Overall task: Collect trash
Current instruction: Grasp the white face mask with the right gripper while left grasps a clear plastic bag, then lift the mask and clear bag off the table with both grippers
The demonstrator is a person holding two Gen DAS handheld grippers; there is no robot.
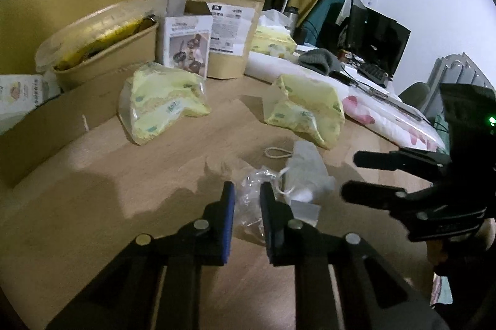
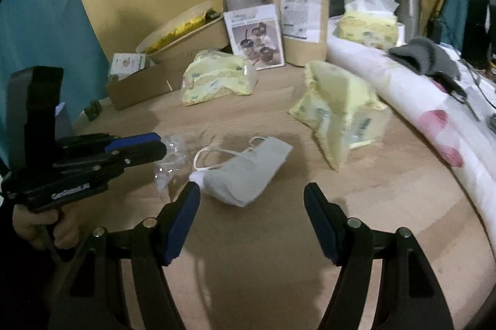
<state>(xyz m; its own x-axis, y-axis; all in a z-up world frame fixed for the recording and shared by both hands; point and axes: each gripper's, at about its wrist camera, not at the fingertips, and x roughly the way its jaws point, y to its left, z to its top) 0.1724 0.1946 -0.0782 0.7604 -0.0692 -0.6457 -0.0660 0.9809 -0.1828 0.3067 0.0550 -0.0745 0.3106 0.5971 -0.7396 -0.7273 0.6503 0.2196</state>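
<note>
Left gripper [image 1: 246, 190] straddles the clear wrapper [image 1: 252, 199] on the table [image 1: 124, 206], jaws narrowed around it but not visibly clamped. Right gripper [image 2: 251, 190] hangs wide open, empty, near the mask [image 2: 248, 171]. Two yellow packs [image 1: 164, 102] [image 1: 307, 109] lie farther back, untouched. I'd judge nothing collected yet

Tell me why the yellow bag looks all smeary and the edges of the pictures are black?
Right wrist view: the nearer yellow wrapper is motion-blurred; left wrist view: the same wrapper is sharper. Both views: the fisheye lens darkens the corners and bends straight lines, and dim light casts gripper shadows on the table.
</note>
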